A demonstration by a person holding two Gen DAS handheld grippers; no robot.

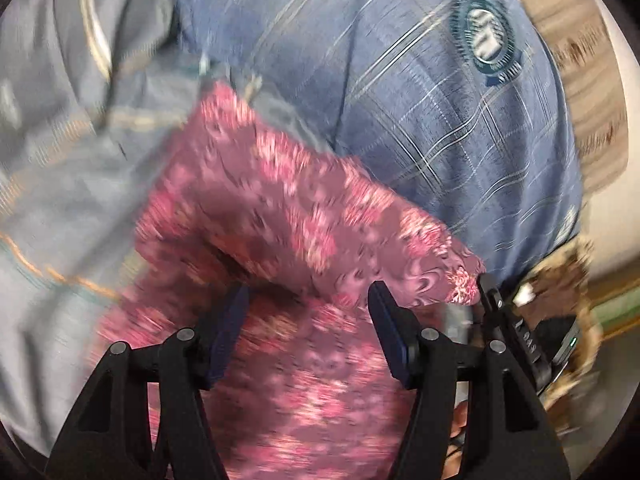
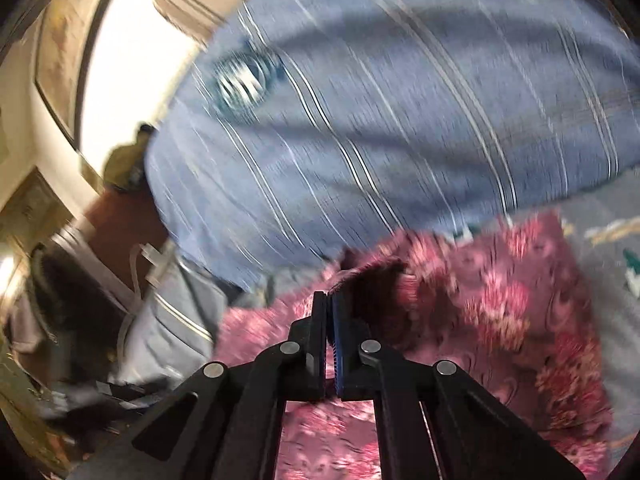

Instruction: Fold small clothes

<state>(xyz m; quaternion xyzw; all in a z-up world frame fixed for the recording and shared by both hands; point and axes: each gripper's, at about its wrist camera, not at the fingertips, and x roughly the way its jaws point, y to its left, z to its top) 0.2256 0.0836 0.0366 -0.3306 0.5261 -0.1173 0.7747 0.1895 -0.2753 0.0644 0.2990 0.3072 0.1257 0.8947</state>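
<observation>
A pink floral cloth (image 1: 280, 216) lies partly doubled over on a grey-blue bedspread (image 1: 60, 184). My left gripper (image 1: 308, 300) is open, its jaws wide apart just above the cloth's near part, holding nothing. In the right wrist view the same pink cloth (image 2: 500, 300) shows with a raised fold. My right gripper (image 2: 329, 300) is shut on the edge of that fold. The right gripper's tip (image 1: 486, 284) also shows in the left wrist view, pinching the cloth's right corner. Both views are motion-blurred.
A blue plaid pillow with a round emblem (image 1: 440, 100) lies just behind the cloth; it fills the upper right wrist view (image 2: 380, 120). A wooden headboard (image 1: 560, 40) and wall are behind it. Dark clutter and a bedside area (image 2: 60, 300) sit to the left of the right gripper.
</observation>
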